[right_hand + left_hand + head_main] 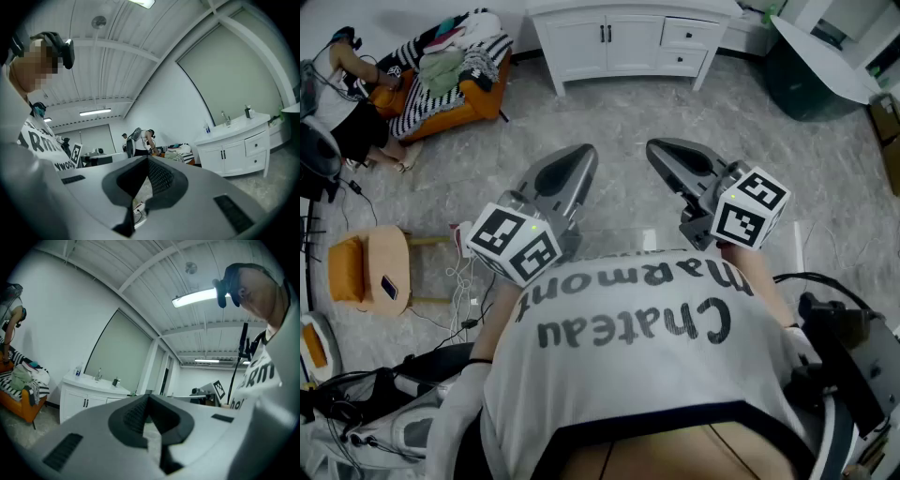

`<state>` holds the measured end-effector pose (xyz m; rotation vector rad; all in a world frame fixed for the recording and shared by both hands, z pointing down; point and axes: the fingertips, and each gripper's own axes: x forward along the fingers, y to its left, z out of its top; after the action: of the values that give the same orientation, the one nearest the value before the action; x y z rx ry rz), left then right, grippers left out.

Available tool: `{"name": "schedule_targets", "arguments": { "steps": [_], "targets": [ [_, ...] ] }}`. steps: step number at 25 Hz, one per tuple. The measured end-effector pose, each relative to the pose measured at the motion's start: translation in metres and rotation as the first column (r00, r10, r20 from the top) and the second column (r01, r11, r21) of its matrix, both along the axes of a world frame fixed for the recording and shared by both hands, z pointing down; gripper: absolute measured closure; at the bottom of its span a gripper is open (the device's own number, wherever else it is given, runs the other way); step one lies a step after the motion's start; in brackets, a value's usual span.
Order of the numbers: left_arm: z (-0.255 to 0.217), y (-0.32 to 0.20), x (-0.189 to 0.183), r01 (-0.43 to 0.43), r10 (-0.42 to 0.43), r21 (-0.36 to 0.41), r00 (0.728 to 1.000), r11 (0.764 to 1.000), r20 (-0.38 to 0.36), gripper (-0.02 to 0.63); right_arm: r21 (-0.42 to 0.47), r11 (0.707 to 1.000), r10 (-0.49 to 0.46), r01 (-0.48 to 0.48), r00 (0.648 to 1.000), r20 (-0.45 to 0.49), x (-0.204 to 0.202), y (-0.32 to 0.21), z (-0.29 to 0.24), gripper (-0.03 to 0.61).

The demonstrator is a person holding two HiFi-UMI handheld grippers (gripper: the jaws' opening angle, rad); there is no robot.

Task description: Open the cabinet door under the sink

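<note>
two tongs, the left tongs (583, 157) and right tongs (660, 150), are pressed together on nothing. the white sink cabinet (686, 47) stands well beyond them at the far edge of the floor (609, 127), its doors (581, 44) closed.

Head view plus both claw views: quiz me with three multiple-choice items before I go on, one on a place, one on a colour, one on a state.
1. Where is the sink cabinet in the head view?
A. At the bottom edge
B. At the top edge
C. At the right edge

2. What colour is the sofa?
A. Blue
B. Green
C. Orange

3. How do the left claw and the right claw stand?
A. Both shut, empty
B. Both wide open
C. Left shut on a door handle

Answers:
1 B: the cabinet stands at the top of the head view, well apart from both claws.
2 C: orange shows under the piled clothes.
3 A: each claw view shows its jaws together with nothing between them.
</note>
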<state>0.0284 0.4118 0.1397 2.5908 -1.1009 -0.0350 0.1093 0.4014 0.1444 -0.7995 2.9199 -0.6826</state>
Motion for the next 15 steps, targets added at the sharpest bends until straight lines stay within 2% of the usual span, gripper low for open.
{"name": "schedule_targets", "arguments": {
  "steps": [15],
  "targets": [
    [0.0008,-0.0072,-0.0049,0.017,-0.017,0.006,1.000,1.000,-0.015,0.606,0.011,1.000,-0.018,0.018,1.000,0.012,-0.0014,0.0029,-0.0060,0.571]
  ]
}}
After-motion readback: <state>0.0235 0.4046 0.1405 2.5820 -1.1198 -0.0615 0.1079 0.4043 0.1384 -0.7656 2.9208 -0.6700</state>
